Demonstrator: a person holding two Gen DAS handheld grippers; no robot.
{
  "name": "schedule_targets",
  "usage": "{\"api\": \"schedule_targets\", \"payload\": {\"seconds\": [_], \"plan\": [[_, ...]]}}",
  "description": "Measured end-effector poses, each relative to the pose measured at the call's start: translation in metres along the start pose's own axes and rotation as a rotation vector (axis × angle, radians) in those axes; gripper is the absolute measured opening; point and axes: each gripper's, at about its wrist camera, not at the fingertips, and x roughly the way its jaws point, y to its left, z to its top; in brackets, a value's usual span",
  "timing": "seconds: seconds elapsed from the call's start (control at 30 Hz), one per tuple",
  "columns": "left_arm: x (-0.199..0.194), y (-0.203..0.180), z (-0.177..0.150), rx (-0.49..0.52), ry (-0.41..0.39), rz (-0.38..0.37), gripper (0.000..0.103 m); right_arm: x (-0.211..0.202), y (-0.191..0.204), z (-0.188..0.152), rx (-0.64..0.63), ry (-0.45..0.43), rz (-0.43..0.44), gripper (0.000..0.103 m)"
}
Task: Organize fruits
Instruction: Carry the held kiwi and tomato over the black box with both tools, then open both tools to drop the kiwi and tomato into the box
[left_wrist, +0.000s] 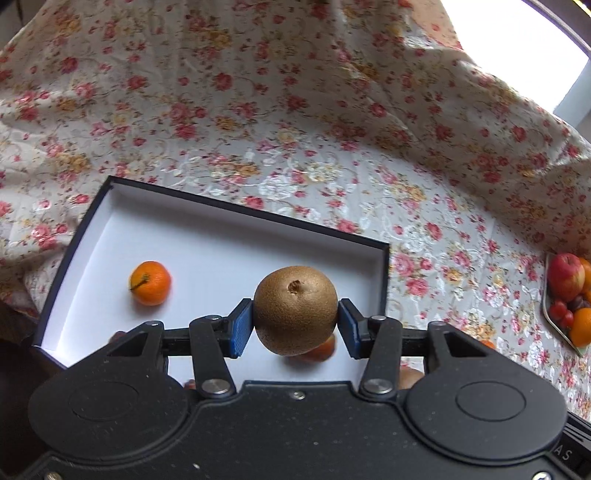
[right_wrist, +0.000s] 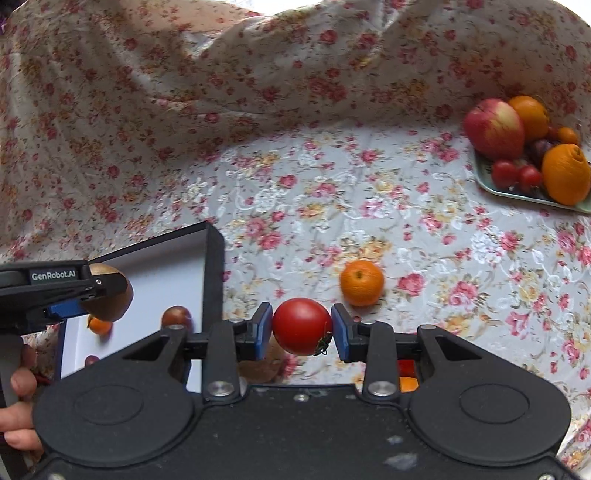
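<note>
My left gripper (left_wrist: 295, 319) is shut on a brown kiwi (left_wrist: 295, 308) and holds it over the white-lined dark box (left_wrist: 207, 236). A mandarin (left_wrist: 150, 283) lies in the box at the left, and another orange fruit (left_wrist: 321, 350) peeks out under the kiwi. My right gripper (right_wrist: 301, 328) is shut on a red tomato (right_wrist: 301, 325) above the cloth, just right of the box (right_wrist: 214, 266). The left gripper (right_wrist: 70, 299) with its kiwi (right_wrist: 114, 299) shows at the left of the right wrist view. A loose mandarin (right_wrist: 362, 282) sits on the cloth ahead.
A tray (right_wrist: 524, 195) at the far right holds an apple (right_wrist: 493, 127), oranges (right_wrist: 565, 173) and small tomatoes (right_wrist: 515, 175). A floral cloth (right_wrist: 295, 184) covers the table and rises behind it. A small dark fruit (right_wrist: 177, 315) lies in the box. A hand (right_wrist: 18, 380) grips the left handle.
</note>
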Motion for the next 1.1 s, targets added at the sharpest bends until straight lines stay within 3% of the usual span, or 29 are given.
{"api": "schedule_targets", "payload": {"seconds": [0.23,0.53,1.1], "plan": [[0.001,0.062,0.004,-0.128,0.007,0.092,0.055,0.019,0.056,0.002,-0.080,0.017,0.071,0.037],[0.008,0.105,0.001,-0.190,0.033,0.163,0.055,0.053,0.112,0.007,-0.142,0.034,0.105,0.037],[0.007,0.132,0.001,-0.203,0.027,0.148,0.055,0.088,0.153,0.006,-0.196,0.010,0.113,0.037]]}}
